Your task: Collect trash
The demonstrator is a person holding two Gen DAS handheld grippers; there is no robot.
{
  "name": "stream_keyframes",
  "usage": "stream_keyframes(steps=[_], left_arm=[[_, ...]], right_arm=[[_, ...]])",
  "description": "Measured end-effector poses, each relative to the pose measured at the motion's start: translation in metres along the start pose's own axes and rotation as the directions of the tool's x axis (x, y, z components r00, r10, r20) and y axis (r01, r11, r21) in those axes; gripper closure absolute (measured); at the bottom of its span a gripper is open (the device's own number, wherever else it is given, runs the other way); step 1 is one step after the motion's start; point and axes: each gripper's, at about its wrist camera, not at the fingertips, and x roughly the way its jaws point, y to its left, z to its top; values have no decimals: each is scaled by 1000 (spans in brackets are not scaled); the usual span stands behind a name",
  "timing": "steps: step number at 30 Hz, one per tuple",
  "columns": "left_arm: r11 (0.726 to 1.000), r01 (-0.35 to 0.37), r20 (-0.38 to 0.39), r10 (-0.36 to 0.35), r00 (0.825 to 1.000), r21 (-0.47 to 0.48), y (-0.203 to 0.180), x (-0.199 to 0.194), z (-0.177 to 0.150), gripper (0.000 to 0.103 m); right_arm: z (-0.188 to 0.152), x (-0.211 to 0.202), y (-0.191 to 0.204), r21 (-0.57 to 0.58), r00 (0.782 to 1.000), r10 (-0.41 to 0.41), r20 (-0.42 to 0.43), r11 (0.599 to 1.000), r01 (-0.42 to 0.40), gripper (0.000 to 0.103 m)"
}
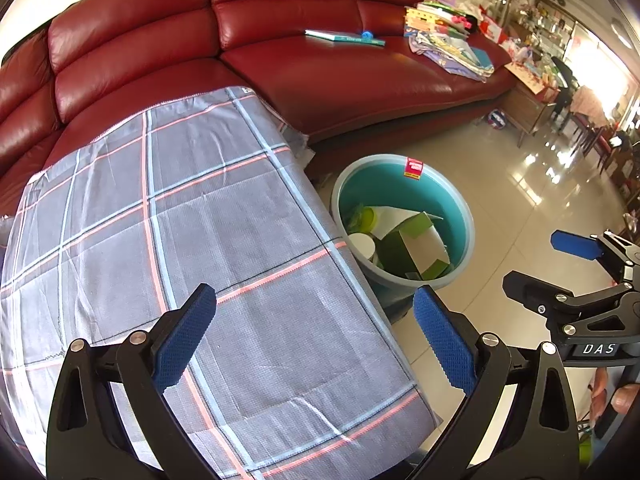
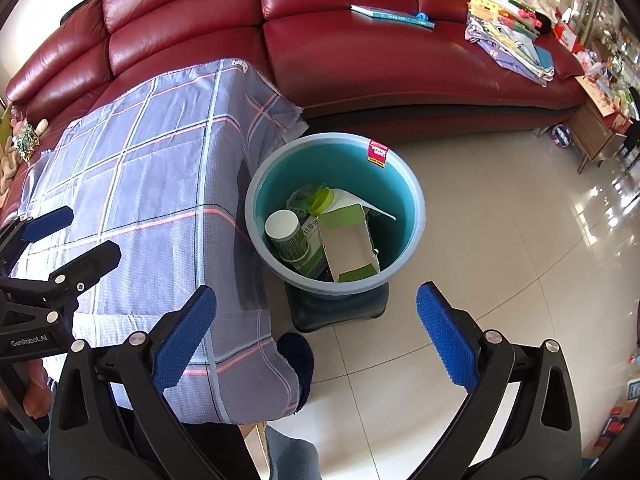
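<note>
Floor-level teal bin (image 2: pixel 256 184), cartons (image 2: pixel 348 244) inside

A teal basin (image 2: pixel 404 216) is seen on the floor ahead of the right tongs (image 2: pixel 316 340), just beside the cloth-covered surface (image 2: pixel 160 184); inside it a white-lidded can (image 2: pixel 286 232), a tilted green carton (image 2: pixel 348 246) and crumpled green wrapping (image 2: pixel 306 198) are heaped together.

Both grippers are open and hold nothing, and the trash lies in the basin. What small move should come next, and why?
Probably draw both grippers back and look for more trash. The left gripper and right gripper are open and hold nothing. The green box, the white cup and other scraps already lie inside the teal basin. The checked cloth on the table shows no trash.
</note>
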Motion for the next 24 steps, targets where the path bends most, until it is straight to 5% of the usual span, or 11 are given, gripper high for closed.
stream_keyframes(steps=[24], left_arm=[[999, -27, 4, 27, 1000, 36, -10, 0, 1, 4]], right_arm=[[-1, 7, -7, 7, 999, -27, -27, 1000, 27, 7]])
